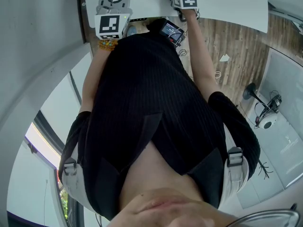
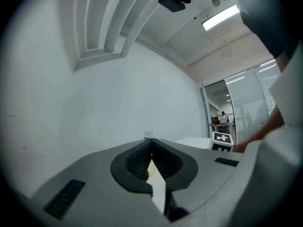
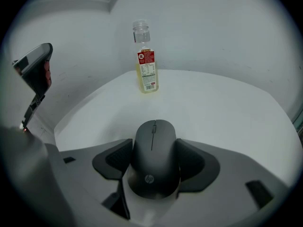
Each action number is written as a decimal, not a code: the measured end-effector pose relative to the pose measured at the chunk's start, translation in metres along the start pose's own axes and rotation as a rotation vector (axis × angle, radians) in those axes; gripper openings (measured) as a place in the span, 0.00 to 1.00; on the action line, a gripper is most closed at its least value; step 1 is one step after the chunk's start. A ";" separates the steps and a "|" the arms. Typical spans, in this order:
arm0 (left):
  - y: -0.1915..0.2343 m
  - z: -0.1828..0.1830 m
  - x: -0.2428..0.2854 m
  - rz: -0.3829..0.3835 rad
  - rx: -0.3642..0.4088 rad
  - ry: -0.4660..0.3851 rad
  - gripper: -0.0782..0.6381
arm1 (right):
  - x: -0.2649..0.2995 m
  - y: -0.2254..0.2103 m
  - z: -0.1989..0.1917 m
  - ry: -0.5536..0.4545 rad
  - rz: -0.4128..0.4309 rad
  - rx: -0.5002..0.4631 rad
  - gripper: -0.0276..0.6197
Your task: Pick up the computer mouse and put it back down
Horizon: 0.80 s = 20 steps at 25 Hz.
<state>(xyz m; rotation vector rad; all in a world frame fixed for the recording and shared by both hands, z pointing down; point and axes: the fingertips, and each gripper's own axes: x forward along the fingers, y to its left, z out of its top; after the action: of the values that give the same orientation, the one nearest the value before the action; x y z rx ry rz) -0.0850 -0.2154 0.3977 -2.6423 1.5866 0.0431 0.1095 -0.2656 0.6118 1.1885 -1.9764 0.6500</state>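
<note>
Your right arm [image 1: 201,65] reaches forward, right gripper [image 3: 155,144] pinching the dark grey plastic computer mouse [image 3: 153,174], left gripper [image 2: 151,148] pressed together.

A dark computer mouse [image 3: 154,169] is gripped by its sides between the tongs [image 3: 154,154] at the lower centre of the frame. Behind it a white desk [image 3: 227,112] is seen, with a bottle [image 3: 146,65] of pale liquid stood upright at upper centre. A dark device [image 3: 35,72] is seen at upper left.
</note>
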 end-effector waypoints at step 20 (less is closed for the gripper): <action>0.005 0.003 -0.002 0.007 0.025 0.008 0.13 | -0.021 -0.001 0.018 -0.107 -0.019 0.017 0.47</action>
<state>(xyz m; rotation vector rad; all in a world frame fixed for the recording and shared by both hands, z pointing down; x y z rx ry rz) -0.0901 -0.2152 0.3948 -2.6216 1.5880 0.0126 0.1109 -0.2675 0.5842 1.2747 -2.0492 0.6054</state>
